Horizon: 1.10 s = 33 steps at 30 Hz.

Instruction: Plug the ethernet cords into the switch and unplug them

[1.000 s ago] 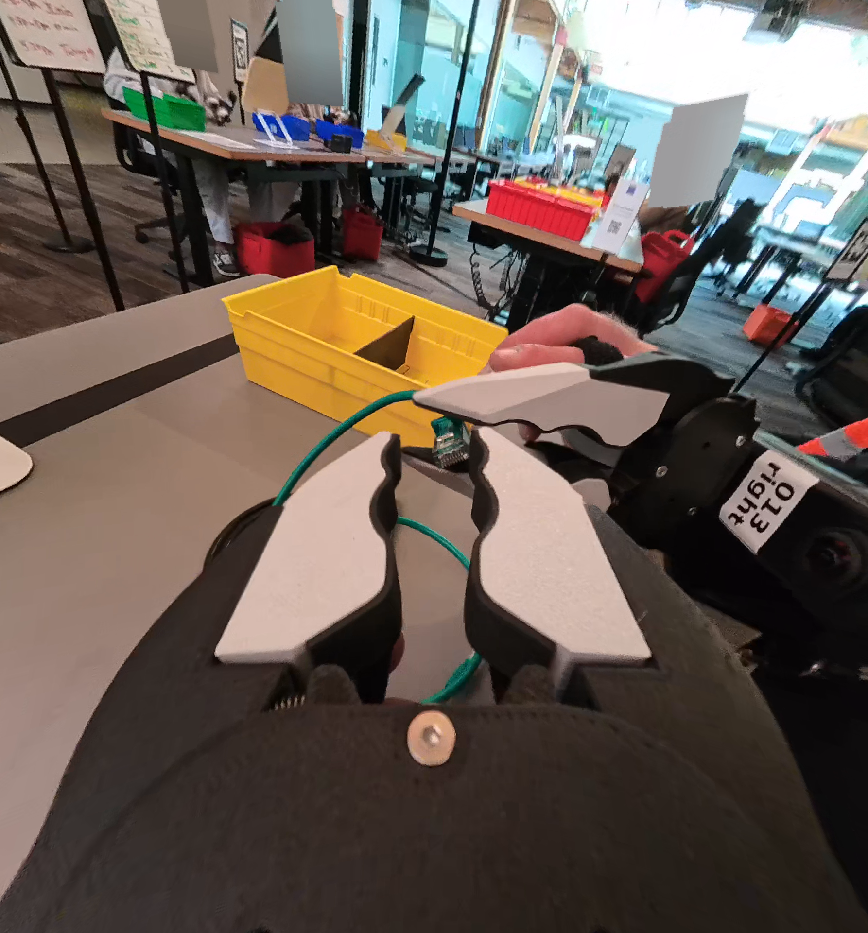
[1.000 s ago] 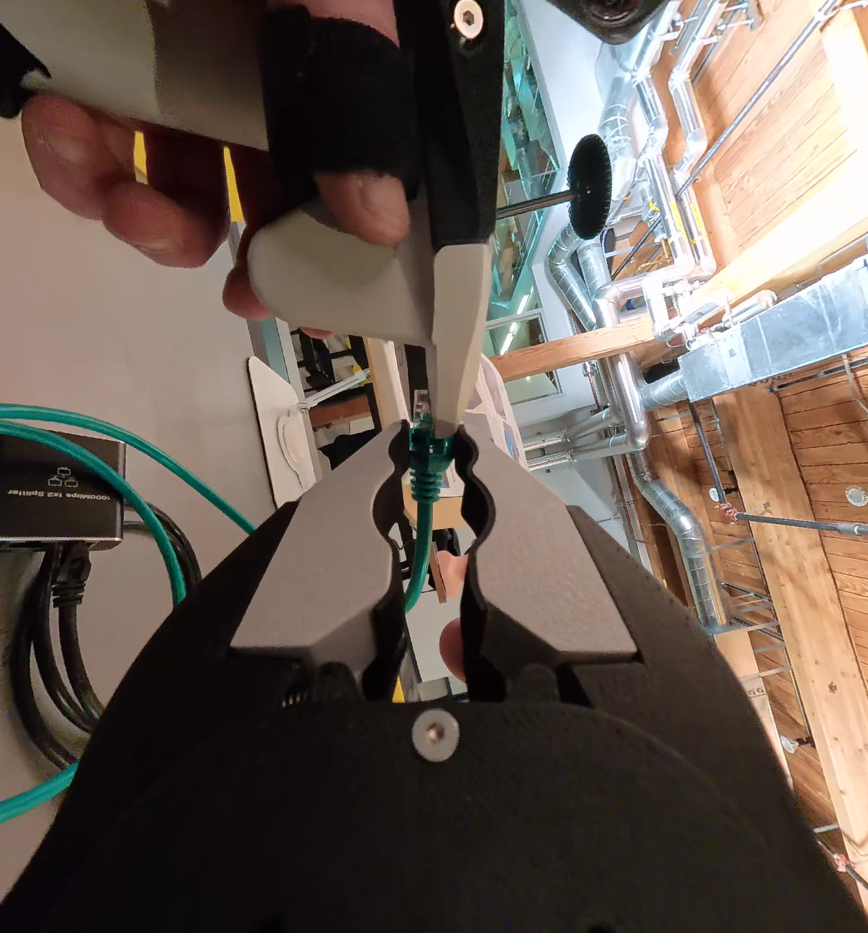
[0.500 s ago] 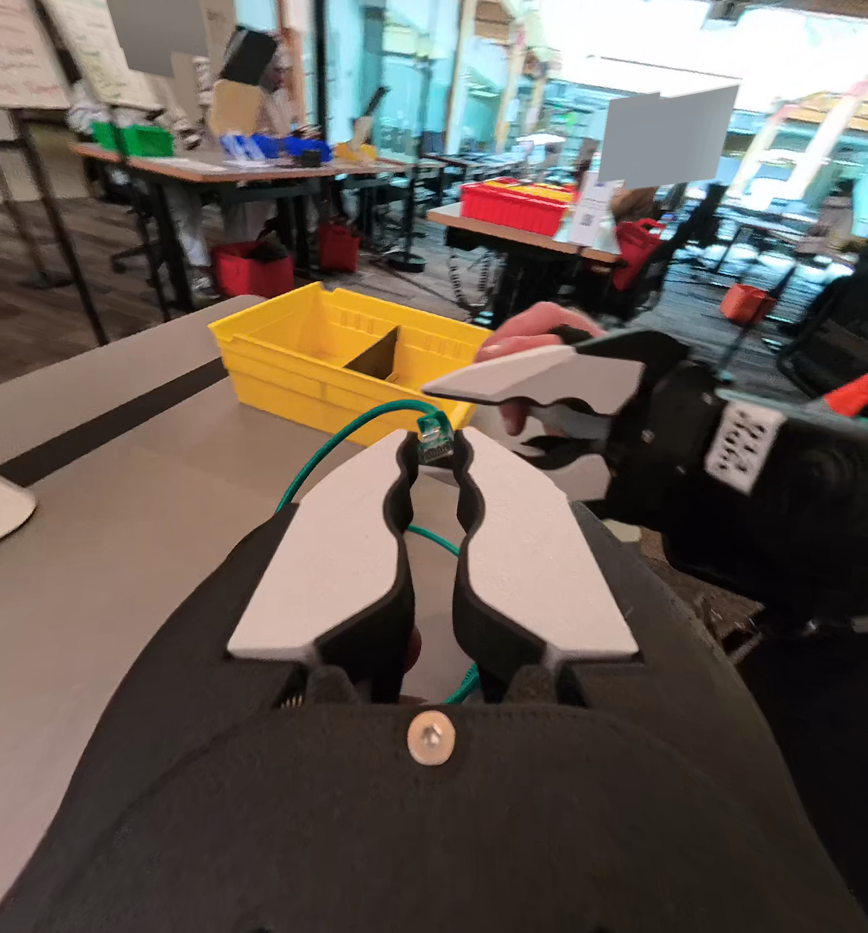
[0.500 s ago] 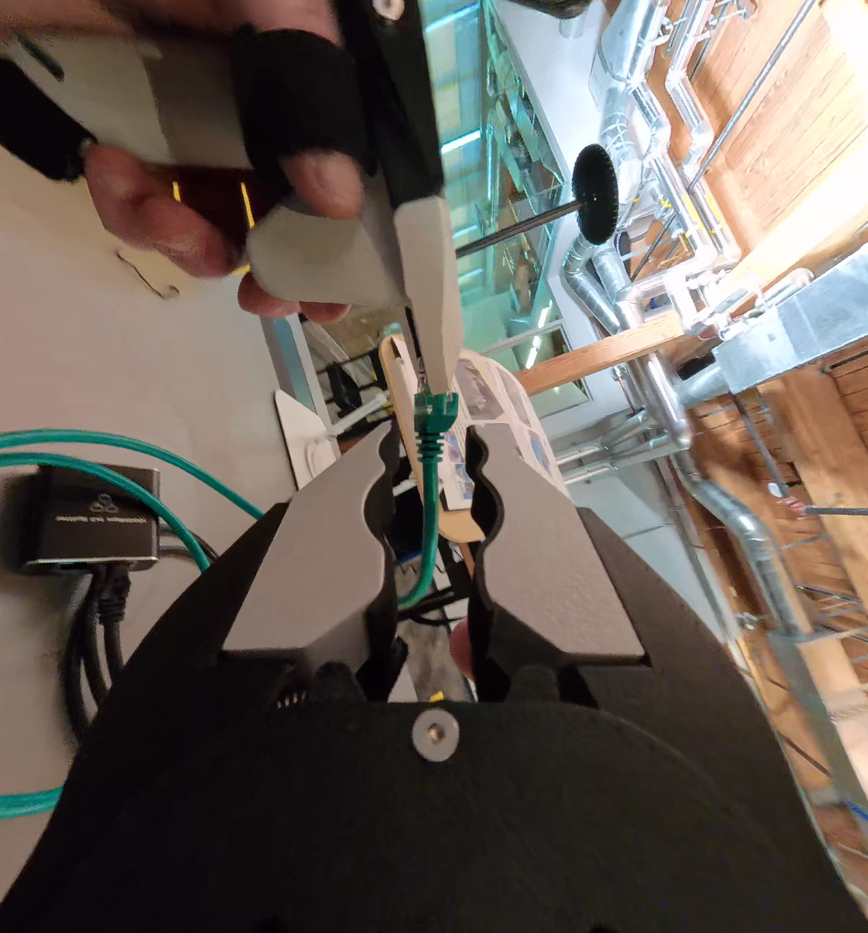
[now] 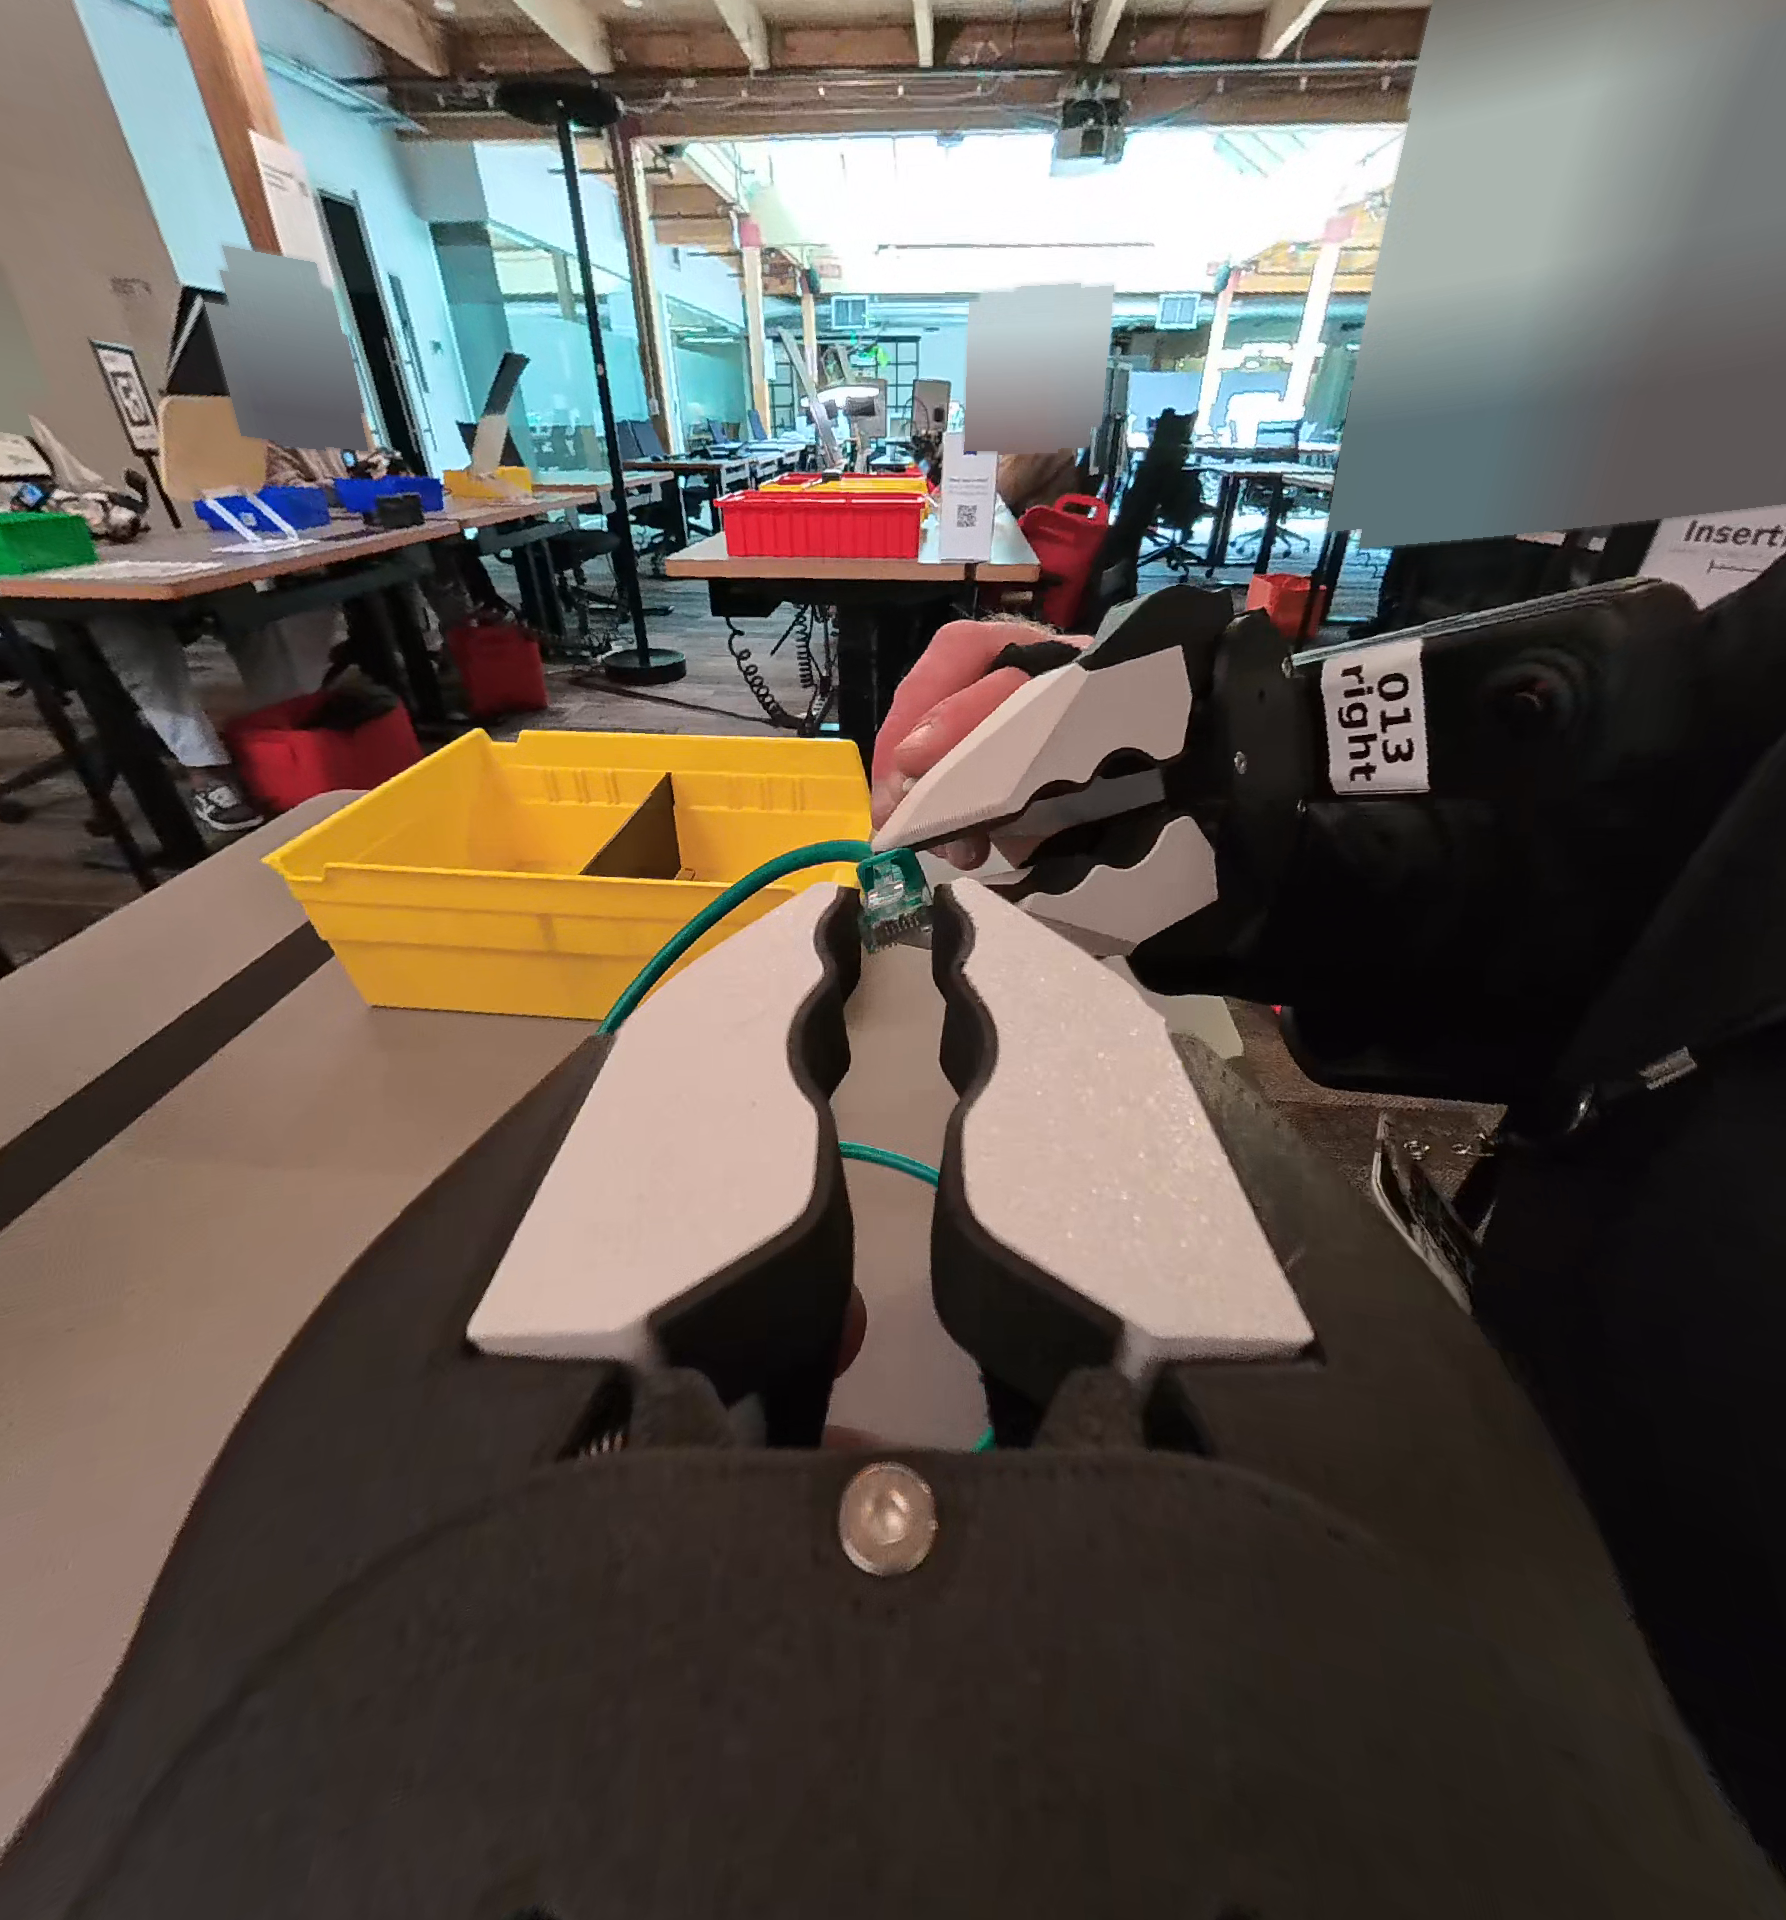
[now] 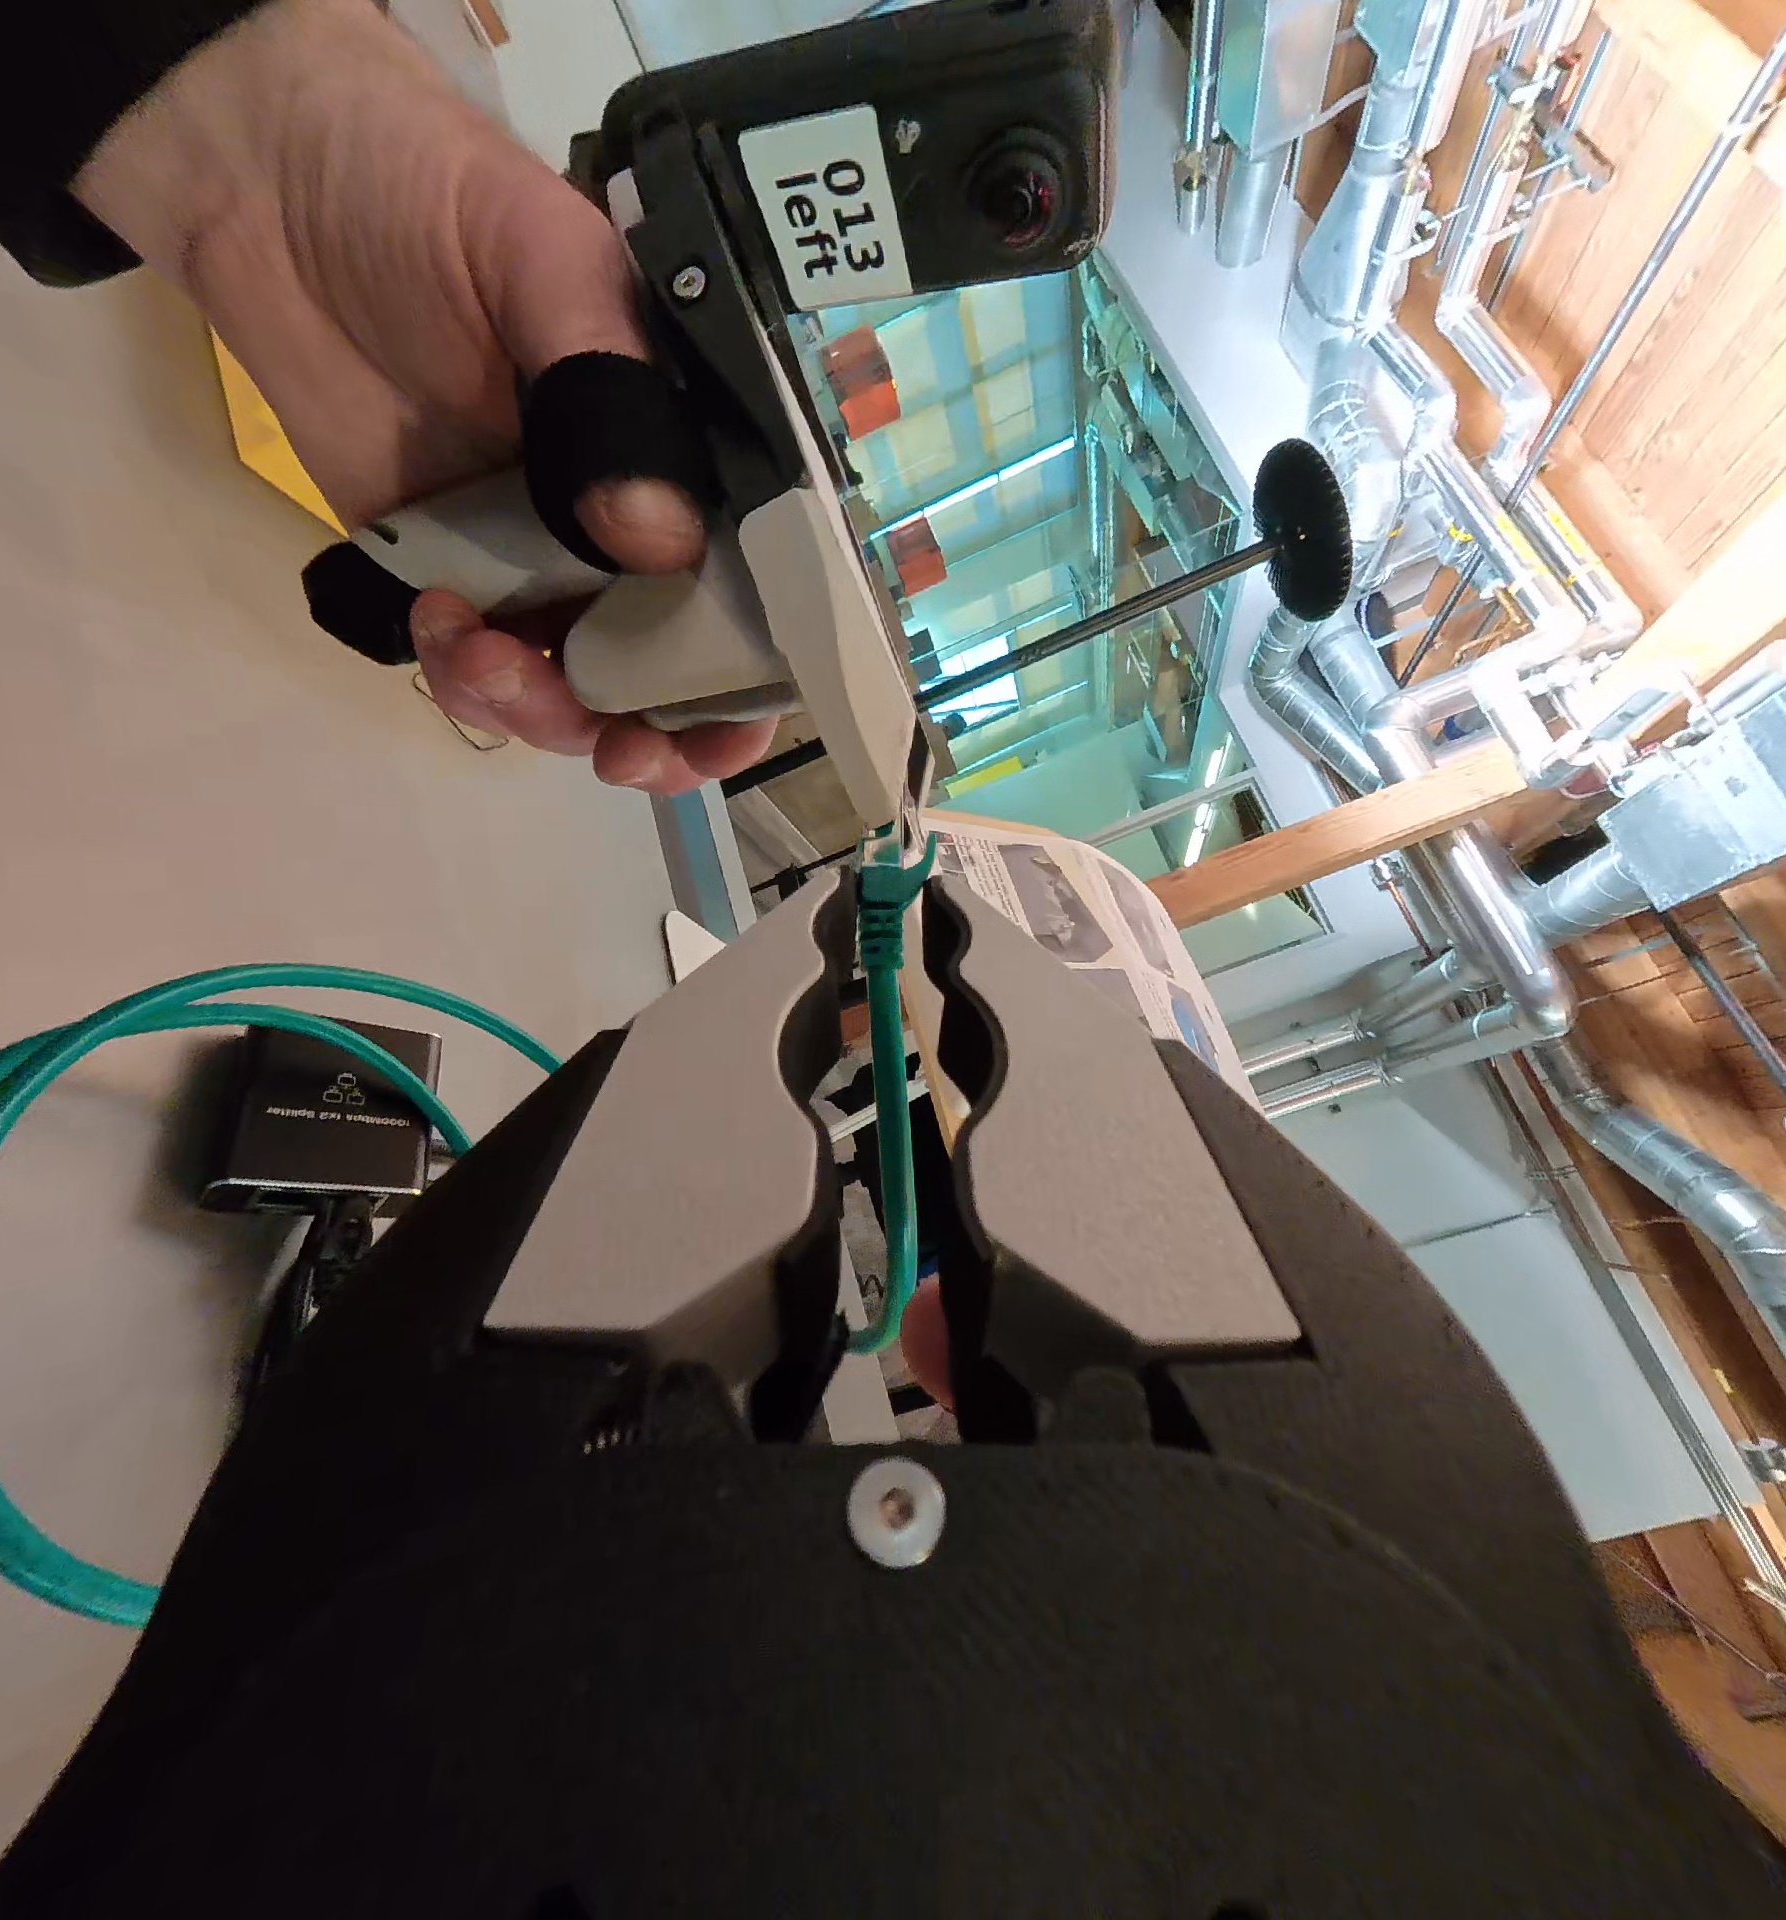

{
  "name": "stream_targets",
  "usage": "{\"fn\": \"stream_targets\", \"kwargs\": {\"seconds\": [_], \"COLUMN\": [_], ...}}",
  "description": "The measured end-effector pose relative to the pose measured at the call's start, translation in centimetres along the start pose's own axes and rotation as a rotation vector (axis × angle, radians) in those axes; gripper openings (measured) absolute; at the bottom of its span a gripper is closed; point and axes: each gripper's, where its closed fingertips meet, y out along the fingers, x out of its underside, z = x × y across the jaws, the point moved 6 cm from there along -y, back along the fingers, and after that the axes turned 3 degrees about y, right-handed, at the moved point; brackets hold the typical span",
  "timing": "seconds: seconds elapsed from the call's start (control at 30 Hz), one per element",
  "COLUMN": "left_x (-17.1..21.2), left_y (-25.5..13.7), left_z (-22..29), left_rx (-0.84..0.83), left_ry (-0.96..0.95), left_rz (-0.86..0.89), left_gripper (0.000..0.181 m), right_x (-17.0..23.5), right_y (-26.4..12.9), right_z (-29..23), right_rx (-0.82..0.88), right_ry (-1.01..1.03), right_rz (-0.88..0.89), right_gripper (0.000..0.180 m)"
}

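A green ethernet cord [image 5: 707, 930] ends in a clear plug [image 5: 894, 896]. My left gripper [image 5: 894, 914] is shut on that plug, held above the grey table [image 5: 193, 1195]. My right gripper [image 6: 884, 909] is open. The cord [image 6: 891, 1091] runs loose between its fingers, and the left gripper [image 6: 894, 805] holds the plug just past its tips. The right gripper also shows in the left wrist view [image 5: 946, 868], close beside the plug. The small black switch [image 6: 333, 1112] lies on the table with black cables at one end. The green cord loops around it.
A yellow bin [image 5: 515, 914] with a dark divider stands on the table beyond the grippers. A dark stripe [image 5: 110, 1122] crosses the tabletop. Black cables [image 6: 312, 1288] trail from the switch. Other tables with red, blue and green bins stand farther off. Only a small space, under 4 cm, lies between the two pairs of fingers. Left tips and right tips are each some 20 cm from the small black switch [image 6: 333, 1112].
My left gripper has shut on the plug. My right gripper, which was shut on the plug's boot, has opened and drawn back a little along the cord.
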Motion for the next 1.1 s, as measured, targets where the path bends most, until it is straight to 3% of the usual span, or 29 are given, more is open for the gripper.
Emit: {"fn": "stream_targets", "kwargs": {"seconds": [0.1, 0.17, 0.63, 0.73, 0.83, 1.1], "left_x": [-0.2, -0.3, 0.2, 0.9, 2.8, 10.5], "left_y": [0.1, 0.3, 0.9, 0.4, -0.6, -1.6], "left_z": [0.3, 0.4, -0.3, -1.2, -2.4, -3.7], "left_rx": [0.044, 0.049, 0.094, 0.020, -0.058, -0.131], "left_ry": [0.013, 0.025, -0.006, 0.037, 0.111, 0.382], "left_rz": [0.029, 0.035, 0.031, -0.054, -0.252, -0.740], "left_gripper": [0.013, 0.013, 0.014, 0.033, 0.049, 0.070], "right_x": [-0.1, -0.1, 0.5, 1.2, 1.9, 4.3], "right_y": [0.0, 0.0, -0.4, -0.4, -0.6, -2.5], "right_z": [0.1, 0.1, 0.4, 0.2, 0.3, 2.6], "right_rx": [0.002, 0.017, -0.012, -0.008, 0.001, 0.063], "right_ry": [0.025, 0.008, -0.018, -0.046, -0.064, -0.083], "right_rz": [0.012, 0.015, -0.033, -0.067, -0.098, -0.198], "right_gripper": [0.018, 0.010, 0.010, 0.010, 0.010, 0.009]}}
